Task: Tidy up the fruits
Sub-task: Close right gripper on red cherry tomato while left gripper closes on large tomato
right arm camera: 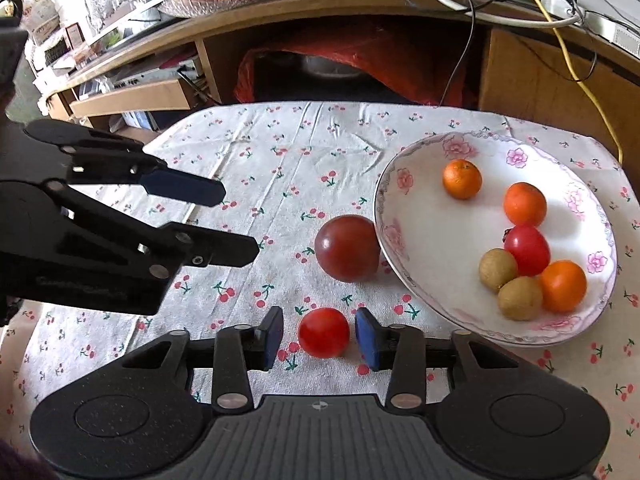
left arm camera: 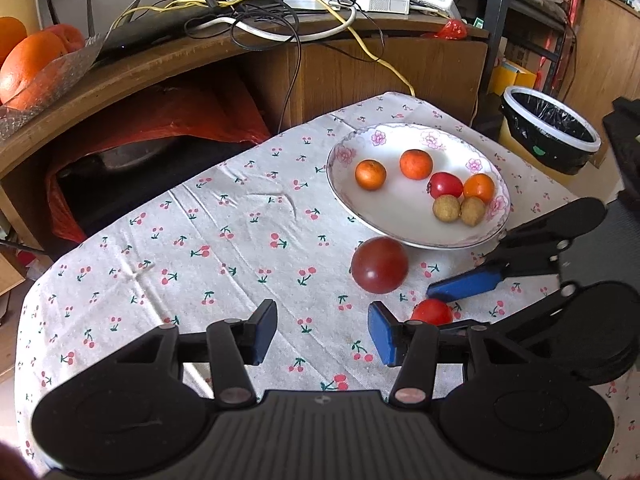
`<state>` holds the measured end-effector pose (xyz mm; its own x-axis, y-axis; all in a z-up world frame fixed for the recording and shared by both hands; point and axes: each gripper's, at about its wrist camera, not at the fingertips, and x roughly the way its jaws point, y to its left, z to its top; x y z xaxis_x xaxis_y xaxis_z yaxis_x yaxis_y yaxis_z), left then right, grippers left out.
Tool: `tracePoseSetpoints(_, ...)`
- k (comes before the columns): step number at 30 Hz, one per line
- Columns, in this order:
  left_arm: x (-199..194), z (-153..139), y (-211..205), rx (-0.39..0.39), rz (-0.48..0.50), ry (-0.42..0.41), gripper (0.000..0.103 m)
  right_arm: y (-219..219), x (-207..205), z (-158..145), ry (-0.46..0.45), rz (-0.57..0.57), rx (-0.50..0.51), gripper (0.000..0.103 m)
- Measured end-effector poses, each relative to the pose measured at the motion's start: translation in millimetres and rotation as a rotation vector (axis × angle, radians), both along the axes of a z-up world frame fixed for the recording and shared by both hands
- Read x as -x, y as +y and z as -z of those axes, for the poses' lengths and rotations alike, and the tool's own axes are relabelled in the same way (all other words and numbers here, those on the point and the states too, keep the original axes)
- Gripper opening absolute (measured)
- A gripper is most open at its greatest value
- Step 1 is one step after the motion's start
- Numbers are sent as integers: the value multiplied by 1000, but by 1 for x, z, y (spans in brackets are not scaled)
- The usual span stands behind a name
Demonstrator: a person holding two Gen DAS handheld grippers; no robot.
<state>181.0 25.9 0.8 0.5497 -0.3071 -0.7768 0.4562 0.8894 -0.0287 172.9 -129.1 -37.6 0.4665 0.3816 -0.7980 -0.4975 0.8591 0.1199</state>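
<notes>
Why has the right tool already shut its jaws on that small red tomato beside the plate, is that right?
Not quite. In the right wrist view the right gripper is open: the small red tomato lies on the cloth between the jaws, with a gap on each side. It does sit beside the plate, as you say.

Glossy ceramic plate (right arm camera: 600,216), matt cotton cloth (right arm camera: 280,152), wood shelf (right arm camera: 360,8).

Left half of the counter (right arm camera: 256,148) lies bare and passable. On the right, the plate (right arm camera: 404,248) blocks the way, the dark tomato (right arm camera: 347,248) touching its rim. The small tomato (right arm camera: 324,332) sits just beside, a narrow gap between them.
</notes>
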Motion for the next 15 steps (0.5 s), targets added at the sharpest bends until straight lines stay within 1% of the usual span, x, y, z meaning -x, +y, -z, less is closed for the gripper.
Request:
tracePoseSetpoints(2,-1,1,-1,1,2,4,58,0,0,3,11,-1,19,23)
tracePoseSetpoints(8,-2,6,-10,5,26,18,58,-6,5,0,24,-3,29,22)
tracePoseSetpoints(15,-12,11,-32,9,60,20,58,-29,9,-4,35,52,10,22)
